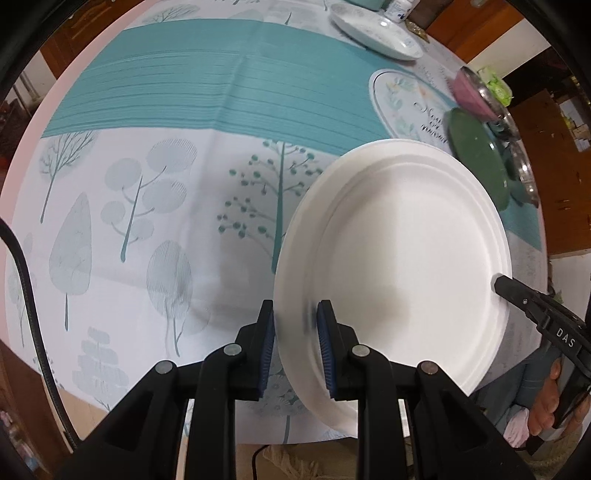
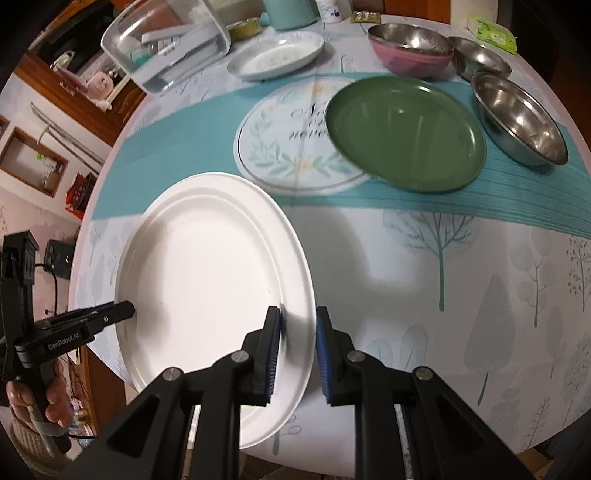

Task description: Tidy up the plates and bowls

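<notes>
A large white plate [image 1: 399, 273] lies near the table's front edge; it also shows in the right wrist view [image 2: 207, 280]. My left gripper [image 1: 295, 325] straddles its left rim, jaws open around the edge. My right gripper [image 2: 298, 328] straddles its right rim, jaws open. Each gripper's tip shows in the other view, the right gripper [image 1: 506, 286] and the left gripper [image 2: 125, 310], both at the plate's rim. A green plate [image 2: 404, 133] lies further back on a round printed mat [image 2: 280, 147]. A pink bowl [image 2: 410, 50] and two steel bowls [image 2: 521, 118] stand behind it.
A patterned oval dish [image 2: 275, 55] and a clear plastic box [image 2: 166, 40] stand at the back left. A teal mug [image 2: 290, 13] and a small bottle [image 2: 332, 9] are at the far edge. The round table [image 2: 461, 280] has a tree-print cloth with a teal band.
</notes>
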